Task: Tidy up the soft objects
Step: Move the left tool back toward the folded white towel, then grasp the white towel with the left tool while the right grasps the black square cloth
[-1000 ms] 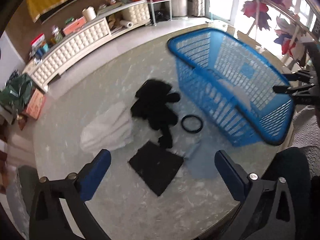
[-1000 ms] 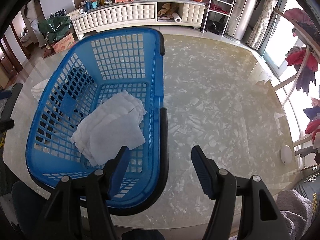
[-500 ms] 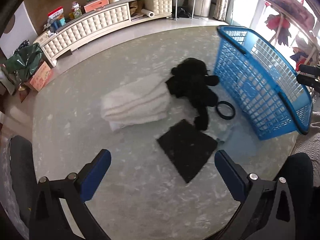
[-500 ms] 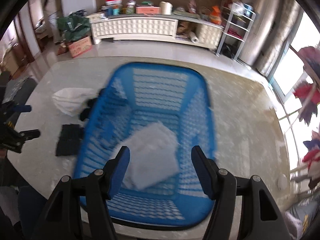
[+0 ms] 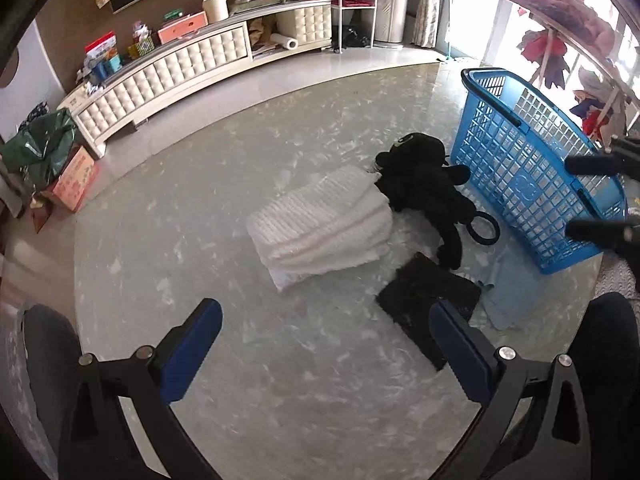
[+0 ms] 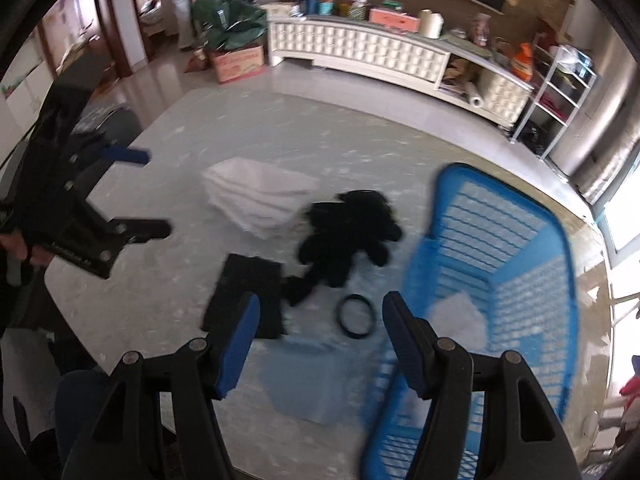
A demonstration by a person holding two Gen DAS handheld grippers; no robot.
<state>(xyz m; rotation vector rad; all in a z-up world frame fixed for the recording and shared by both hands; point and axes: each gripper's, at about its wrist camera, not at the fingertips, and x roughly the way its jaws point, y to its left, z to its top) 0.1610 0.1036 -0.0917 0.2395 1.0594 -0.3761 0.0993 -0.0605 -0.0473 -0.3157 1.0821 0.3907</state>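
Note:
On the round marble table lie a folded white towel (image 5: 320, 224) (image 6: 256, 196), a black plush toy (image 5: 424, 188) (image 6: 348, 232), a black square cloth (image 5: 428, 300) (image 6: 248, 288), a black ring (image 5: 484, 228) (image 6: 356, 314) and a light blue cloth (image 5: 508, 292) (image 6: 304, 376). To their right stands a blue basket (image 5: 532, 176) (image 6: 520, 264) with a white towel (image 6: 460, 316) inside. My left gripper (image 5: 326, 344) (image 6: 150, 192) hangs open above bare table, in front of the white towel. My right gripper (image 6: 320, 344) (image 5: 572, 198) is open above the light blue cloth, beside the basket's near end.
The table's near edge (image 5: 360, 468) curves close below both grippers, with a person's knees against it. A long white cabinet (image 5: 172, 76) lines the far wall. A cardboard box (image 5: 74, 178) and a green bag (image 5: 40, 148) sit on the floor at the left.
My right gripper has swung left from above the basket to the cloths beside it. My left gripper has shifted left, so the white towel now sits nearer its centre. Both stayed open.

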